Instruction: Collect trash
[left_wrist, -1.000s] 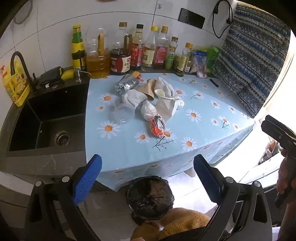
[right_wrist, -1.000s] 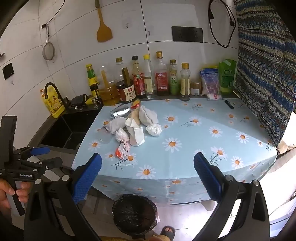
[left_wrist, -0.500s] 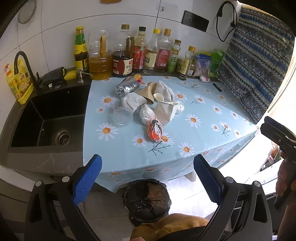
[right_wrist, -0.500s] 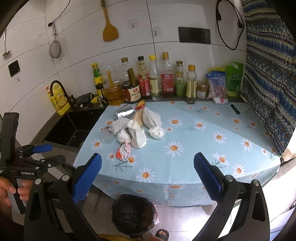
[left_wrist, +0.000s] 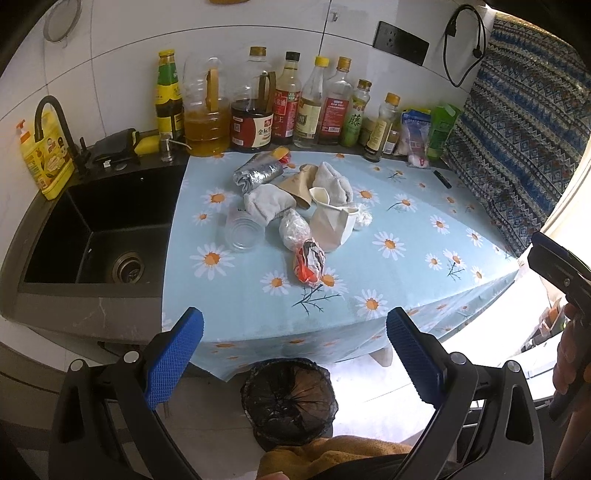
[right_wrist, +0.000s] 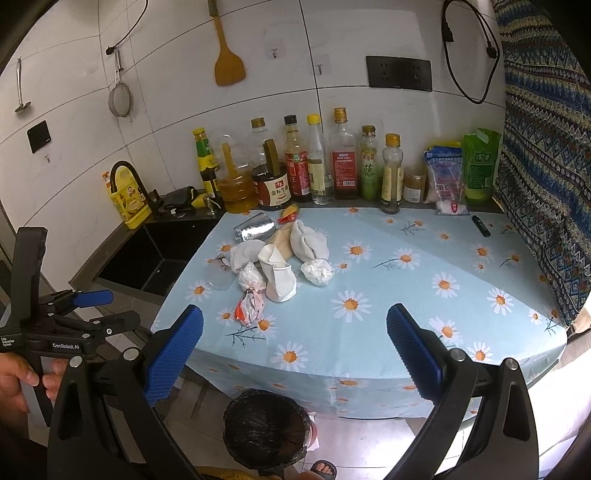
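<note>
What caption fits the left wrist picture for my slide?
Open left claw faces a trash pile on the daisy tablecloth, bin below.

Left gripper (left_wrist: 294, 349) is held level, jaws spread wide, nothing between the blue pads (left_wrist: 173, 363); right gripper (right_wrist: 294, 349) likewise agape and empty; a hand (right_wrist: 16, 373) grips the left tool's handle; the other hand (left_wrist: 570, 363), half cut off, seems wrapped round the right handle.

The right gripper (right_wrist: 294, 349) hangs wide open above the bin (right_wrist: 266, 432). Beyond the bin, crumpled trash (right_wrist: 275, 264) lies clustered on the counter (right_wrist: 388, 295); bottles (right_wrist: 306, 162) line the wall behind.
</note>
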